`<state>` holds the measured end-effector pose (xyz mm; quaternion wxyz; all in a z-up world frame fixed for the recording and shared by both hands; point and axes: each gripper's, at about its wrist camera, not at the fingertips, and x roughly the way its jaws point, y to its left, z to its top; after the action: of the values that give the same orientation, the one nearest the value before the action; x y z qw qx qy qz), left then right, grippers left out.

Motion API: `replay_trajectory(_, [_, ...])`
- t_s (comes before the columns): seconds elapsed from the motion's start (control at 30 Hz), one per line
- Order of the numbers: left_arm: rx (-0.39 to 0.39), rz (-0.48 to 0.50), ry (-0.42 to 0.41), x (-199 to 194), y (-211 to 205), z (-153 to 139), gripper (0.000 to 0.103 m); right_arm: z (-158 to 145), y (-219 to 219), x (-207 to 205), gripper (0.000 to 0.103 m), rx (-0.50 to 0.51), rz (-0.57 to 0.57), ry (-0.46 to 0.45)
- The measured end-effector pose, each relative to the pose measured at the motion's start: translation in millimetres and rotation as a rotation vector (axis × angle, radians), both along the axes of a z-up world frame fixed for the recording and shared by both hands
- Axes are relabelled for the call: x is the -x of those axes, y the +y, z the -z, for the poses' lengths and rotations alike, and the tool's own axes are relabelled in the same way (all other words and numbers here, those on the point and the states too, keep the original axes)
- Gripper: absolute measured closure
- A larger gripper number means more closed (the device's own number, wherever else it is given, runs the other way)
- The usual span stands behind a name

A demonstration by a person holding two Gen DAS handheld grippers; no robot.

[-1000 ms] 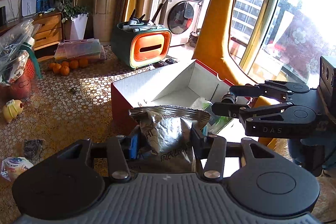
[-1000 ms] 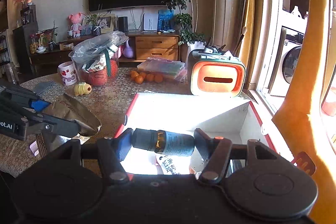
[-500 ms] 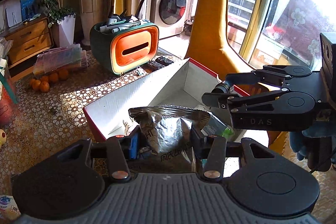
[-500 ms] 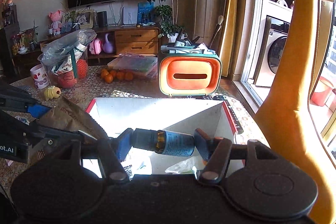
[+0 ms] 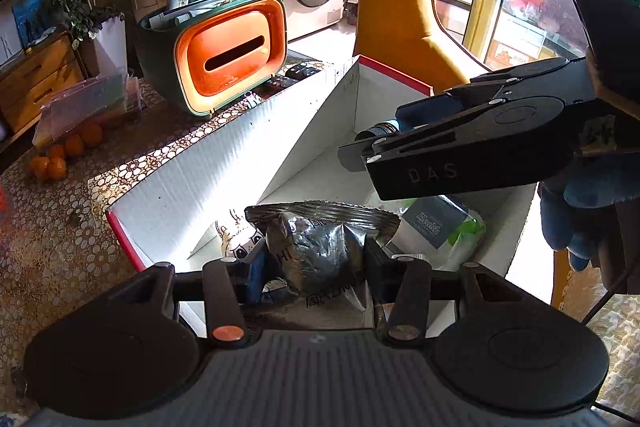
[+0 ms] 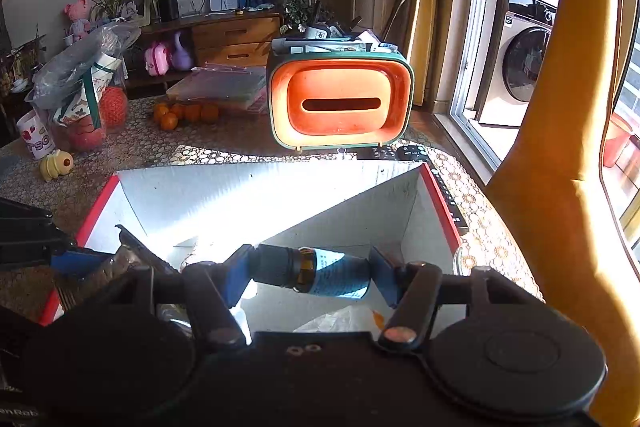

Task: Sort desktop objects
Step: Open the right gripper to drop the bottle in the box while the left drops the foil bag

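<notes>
My left gripper [image 5: 314, 261] is shut on a crumpled silver foil bag [image 5: 316, 247] and holds it over the near end of a white cardboard box with red edges [image 5: 224, 163]. My right gripper [image 6: 310, 269] is shut on a small dark bottle with a blue label [image 6: 316, 269], held sideways over the same box [image 6: 256, 195]. The right gripper also shows in the left wrist view [image 5: 360, 143], above the box's right side. A white and green packet [image 5: 444, 227] and a printed white packet [image 5: 236, 239] lie inside the box.
A green and orange organiser [image 6: 340, 99] with pens stands behind the box. Remote controls [image 6: 412, 151] lie beside it. Oranges [image 6: 184, 113], a plastic case [image 6: 224, 89], a mug [image 6: 36, 135], a bagged bundle [image 6: 84, 75] and a yellow toy [image 6: 56, 165] sit on the patterned table. A yellow chair [image 6: 560, 187] stands right.
Both grippers have moved forward over the box with their loads still held. The foil bag now hangs over the box interior, and the bottle is lower and nearer the box's far wall.
</notes>
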<state>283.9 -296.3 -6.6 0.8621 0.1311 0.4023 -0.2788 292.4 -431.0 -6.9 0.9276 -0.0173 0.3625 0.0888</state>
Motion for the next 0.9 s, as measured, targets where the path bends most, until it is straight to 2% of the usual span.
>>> replay_trajectory(0.23, [-0.037, 0.004, 0.047, -12.3, -6.0, 18.2, 0.056, 18.8, 1.0, -31.4, 0.041, -0.027, 0.036, 0.118])
replay_trajectory(0.57, [-0.098, 0.064, 0.138, -19.5, -16.6, 36.4, 0.055, 41.0, 9.5, -54.4, 0.041, 0.038, 0.031, 0.305])
replay_trajectory(0.73, [-0.128, 0.077, 0.183, -24.9, -21.0, 39.6, 0.054, 44.3, 13.9, -57.6, 0.041, 0.068, 0.02, 0.349])
replay_trajectory(0.9, [-0.125, 0.08, 0.208, -27.7, -20.8, 41.2, 0.051, 45.9, 16.2, -58.4, 0.04, 0.081, 0.009, 0.372])
